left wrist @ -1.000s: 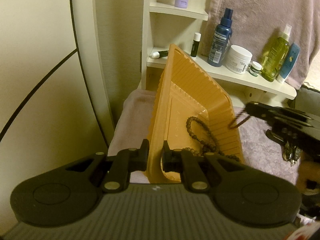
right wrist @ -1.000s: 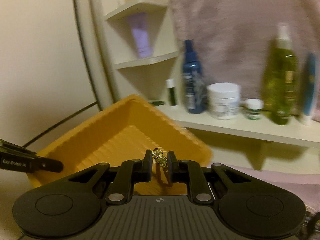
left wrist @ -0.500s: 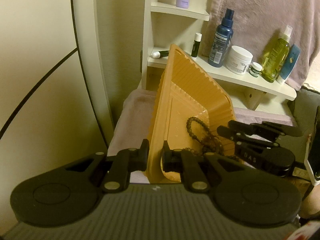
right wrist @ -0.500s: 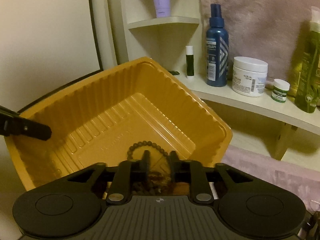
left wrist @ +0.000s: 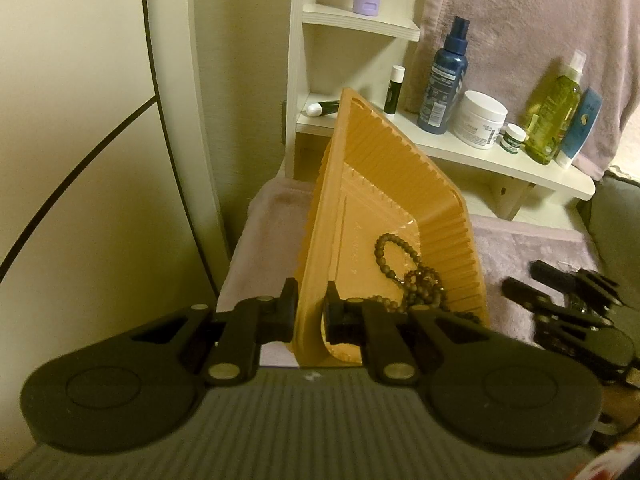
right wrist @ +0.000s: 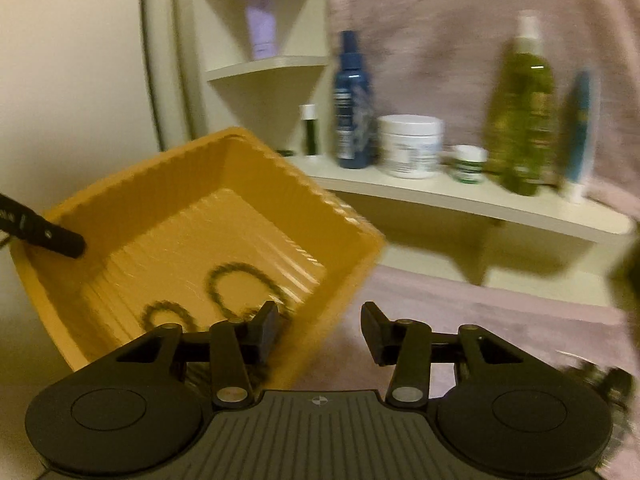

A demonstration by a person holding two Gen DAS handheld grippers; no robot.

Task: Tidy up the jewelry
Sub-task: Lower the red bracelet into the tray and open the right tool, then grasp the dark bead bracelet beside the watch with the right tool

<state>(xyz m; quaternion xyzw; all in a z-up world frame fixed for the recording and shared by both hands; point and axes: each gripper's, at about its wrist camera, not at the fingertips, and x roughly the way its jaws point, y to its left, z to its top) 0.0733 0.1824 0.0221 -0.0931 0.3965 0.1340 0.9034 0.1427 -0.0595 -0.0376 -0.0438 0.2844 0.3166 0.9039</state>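
An orange ribbed tray (left wrist: 384, 184) is tilted up on a pink cloth, and my left gripper (left wrist: 310, 312) is shut on its near rim. Dark beaded strings (left wrist: 400, 256) lie in the tray's low corner. In the right wrist view the tray (right wrist: 352, 236) is at the left with beaded loops (right wrist: 240, 280) on its floor, and a left fingertip (right wrist: 52, 236) is on its far-left rim. My right gripper (right wrist: 320, 328) hovers beside the tray's right corner, its jaws opening with nothing between them. It also shows at the right of the tray (left wrist: 522, 276).
A white shelf (left wrist: 472, 156) behind the tray carries a blue spray bottle (left wrist: 442, 88), a white jar (left wrist: 480, 120), a small green-lidded jar (left wrist: 512, 138) and a yellow-green bottle (left wrist: 554, 120). A pink towel (left wrist: 540, 20) hangs behind. A blurred dark heap (right wrist: 600, 380) lies on the cloth (right wrist: 500, 304).
The right gripper carried a chain over the tray, opened, and has drawn back to the right of the tray with nothing in it. The left gripper and the tray stayed put.
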